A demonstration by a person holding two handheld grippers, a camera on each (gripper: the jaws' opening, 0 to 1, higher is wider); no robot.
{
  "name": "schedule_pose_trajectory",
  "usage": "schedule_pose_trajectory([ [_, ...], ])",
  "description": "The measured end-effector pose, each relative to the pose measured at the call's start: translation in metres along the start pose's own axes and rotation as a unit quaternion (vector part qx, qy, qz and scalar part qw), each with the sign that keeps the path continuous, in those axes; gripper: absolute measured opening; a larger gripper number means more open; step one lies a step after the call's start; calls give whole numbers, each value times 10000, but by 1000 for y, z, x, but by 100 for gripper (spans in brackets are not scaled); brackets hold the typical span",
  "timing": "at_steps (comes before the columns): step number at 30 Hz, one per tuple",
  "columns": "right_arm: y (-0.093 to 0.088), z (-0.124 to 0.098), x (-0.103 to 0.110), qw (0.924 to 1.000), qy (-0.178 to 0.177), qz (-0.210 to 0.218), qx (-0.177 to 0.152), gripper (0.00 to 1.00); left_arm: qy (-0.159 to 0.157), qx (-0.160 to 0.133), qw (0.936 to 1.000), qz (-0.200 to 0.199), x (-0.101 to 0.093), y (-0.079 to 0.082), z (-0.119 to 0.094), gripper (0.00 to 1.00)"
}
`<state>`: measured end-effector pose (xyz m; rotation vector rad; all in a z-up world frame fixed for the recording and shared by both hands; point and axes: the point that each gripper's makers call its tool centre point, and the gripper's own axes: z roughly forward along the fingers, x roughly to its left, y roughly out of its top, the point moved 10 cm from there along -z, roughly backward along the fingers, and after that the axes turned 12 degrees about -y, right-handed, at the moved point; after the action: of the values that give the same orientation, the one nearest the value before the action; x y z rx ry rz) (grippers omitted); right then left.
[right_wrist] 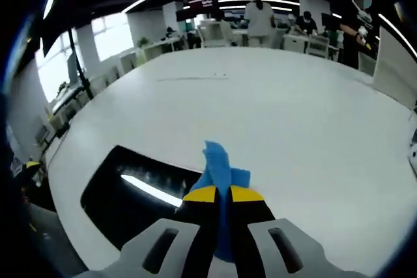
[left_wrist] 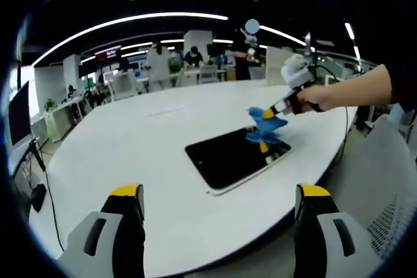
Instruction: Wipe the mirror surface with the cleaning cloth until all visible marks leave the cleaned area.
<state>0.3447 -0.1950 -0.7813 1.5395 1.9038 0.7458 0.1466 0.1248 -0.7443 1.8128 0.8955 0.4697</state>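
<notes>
We see a large white table with a rounded edge running across an open office, and in the right gripper view its pale top stretches away toward desks and several people standing in the background. On the near part of the table lies the mirror, a flat dark rectangle with rounded corners and a thin light rim; its glass reads almost black, and in the right gripper view the mirror carries a bright streak reflected from a ceiling light strip. We cannot make out any marks on the glass at this size. The cleaning cloth is bright blue and bunched, its lower folds touching the far right corner of the mirror, while its upper part is pinched in the right gripper, which a person's hand holds out over the table from the right. In the right gripper view the right gripper shows its two yellow-tipped black jaws pressed together on the cloth, which sticks up beyond the tips in a crumpled blue peak beside the mirror's edge. The left gripper sits low at the near table edge, well apart from the mirror, its two yellow-tipped jaws spread wide with nothing between them.
</notes>
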Motion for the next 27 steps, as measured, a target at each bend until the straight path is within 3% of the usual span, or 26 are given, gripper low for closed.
schedule_pose_trajectory([
  [5,-4,14,13,9996,-67,-204,207,0,-3,13,10000,-1,0,0,0,96],
  [7,-5,16,17,9972,-225,-677,208,0,13,1,10000,4,0,0,0,96],
  [18,-4,18,23,9968,-545,-561,141,0,-22,33,10000,-9,0,-1,0,95],
  [27,-5,14,36,9980,-526,-338,130,0,-2,31,10000,-2,0,-1,-1,96],
])
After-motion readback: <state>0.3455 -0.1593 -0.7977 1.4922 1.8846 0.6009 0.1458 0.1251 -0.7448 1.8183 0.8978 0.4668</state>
